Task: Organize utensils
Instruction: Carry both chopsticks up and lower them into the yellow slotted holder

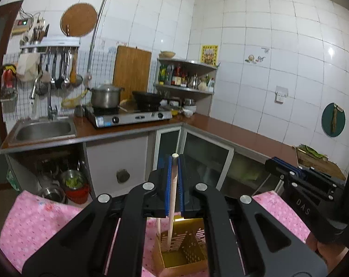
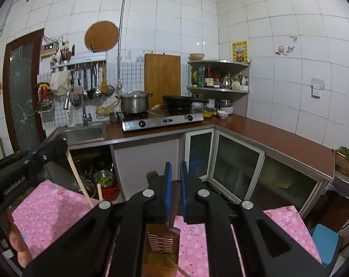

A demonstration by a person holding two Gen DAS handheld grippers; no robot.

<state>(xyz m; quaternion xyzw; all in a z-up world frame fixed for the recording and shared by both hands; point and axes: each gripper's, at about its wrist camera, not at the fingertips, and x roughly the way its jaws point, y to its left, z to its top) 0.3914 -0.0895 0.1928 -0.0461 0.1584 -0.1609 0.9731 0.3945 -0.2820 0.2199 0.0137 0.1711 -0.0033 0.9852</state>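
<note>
My left gripper (image 1: 174,161) is shut on a pale wooden chopstick (image 1: 172,196) that hangs down into a gold slotted utensil holder (image 1: 183,247) on the pink cloth. A second chopstick (image 1: 158,227) leans inside the holder. My right gripper (image 2: 175,168) is nearly closed on a dark thin utensil handle (image 2: 174,198) above the same holder (image 2: 161,242). In the right wrist view the left gripper (image 2: 59,145) holds its chopstick (image 2: 78,180) at the left, with another stick (image 2: 100,192) beside it. The right gripper also shows at the right of the left wrist view (image 1: 278,162).
A pink floral cloth (image 1: 35,221) covers the table. Beyond it stand a brown counter (image 1: 232,133) with a sink (image 1: 42,130), a gas stove (image 1: 130,117) with a pot and a wok, a corner shelf of bottles (image 1: 186,76) and hanging ladles (image 1: 61,69). A blue stool (image 2: 324,242) is at the right.
</note>
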